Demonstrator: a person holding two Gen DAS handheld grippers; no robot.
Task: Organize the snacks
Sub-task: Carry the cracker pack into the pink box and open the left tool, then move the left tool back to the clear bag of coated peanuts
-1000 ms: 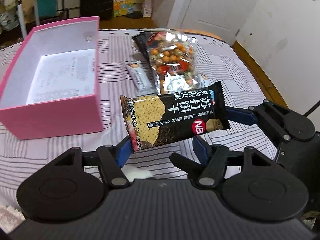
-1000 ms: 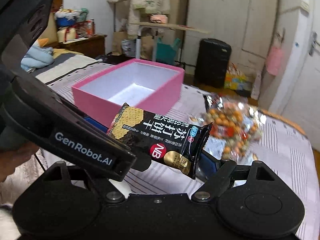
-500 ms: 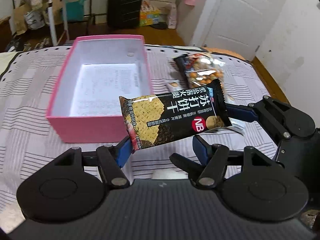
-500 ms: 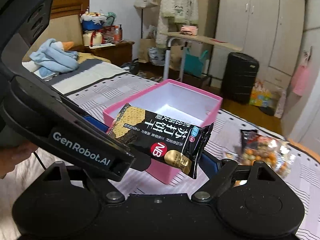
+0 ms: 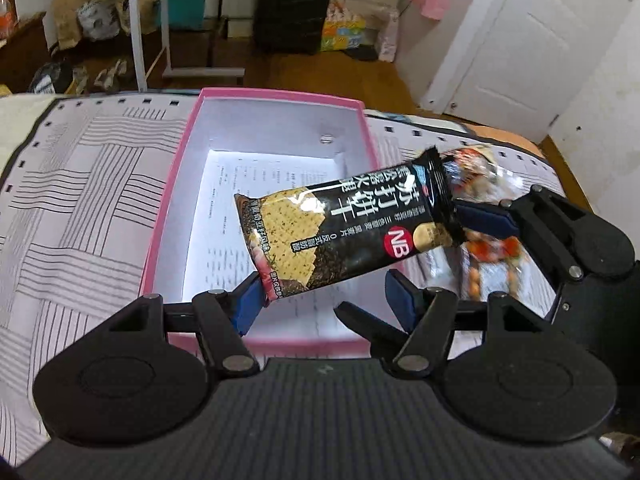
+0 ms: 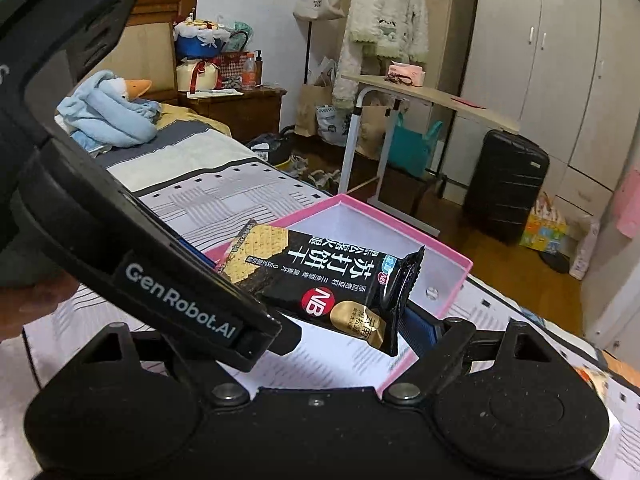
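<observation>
I have the black cracker packet (image 5: 344,232) held by its ends between both tools, above the open pink box (image 5: 172,184) at frame centre. My left gripper (image 5: 324,300) pinches its lower-left end. My right gripper (image 6: 320,312) grips the other end, jaws spread wide.

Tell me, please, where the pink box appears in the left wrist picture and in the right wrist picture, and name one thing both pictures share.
Left wrist view: the pink box fills the centre, open, printed paper on its floor, behind the cracker packet.
Right wrist view: the box sits centre right, partly hidden by the same packet.
Shared landmark: the black suitcase, top centre in the left view, right of centre in the right view.
</observation>
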